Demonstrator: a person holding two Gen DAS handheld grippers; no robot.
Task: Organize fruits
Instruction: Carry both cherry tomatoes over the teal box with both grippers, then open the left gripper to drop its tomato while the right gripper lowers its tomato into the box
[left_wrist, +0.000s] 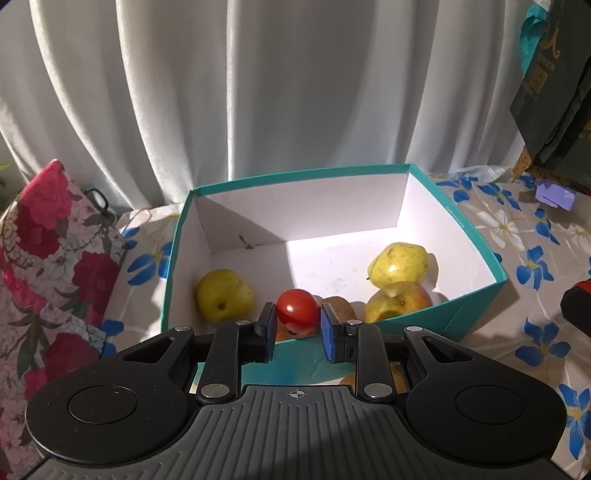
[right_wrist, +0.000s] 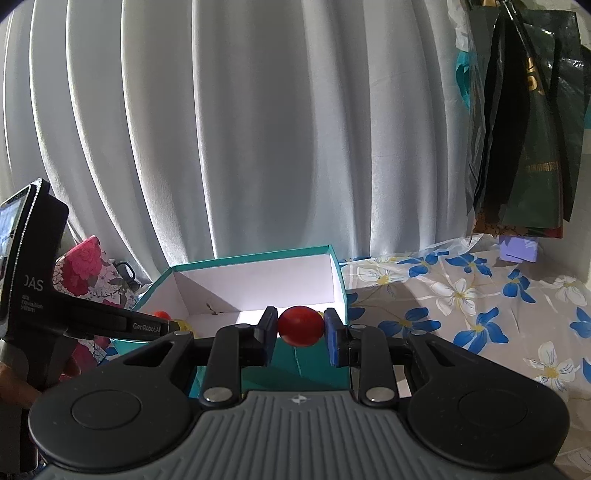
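Note:
A teal box (left_wrist: 472, 299) with a white inside sits on the flowered tablecloth. In it lie a yellow apple (left_wrist: 224, 294) at the left, a yellow apple (left_wrist: 399, 263) at the right, a yellow-red apple (left_wrist: 397, 301) in front of that, and a brown fruit (left_wrist: 341, 308) partly hidden. My left gripper (left_wrist: 298, 326) is shut on a red tomato (left_wrist: 297, 311) over the box's near wall. My right gripper (right_wrist: 301, 334) is shut on another red tomato (right_wrist: 300, 325) just in front of the same box (right_wrist: 341, 280). The left gripper's body (right_wrist: 110, 321) shows at the left of the right wrist view.
A white curtain (left_wrist: 258, 92) hangs behind the table. A rose-patterned box (left_wrist: 48, 258) stands left of the teal box. Dark green bags (right_wrist: 524, 129) hang at the right. A small lilac box (right_wrist: 517, 249) sits at the back right. The flowered tablecloth (right_wrist: 461, 314) spreads to the right.

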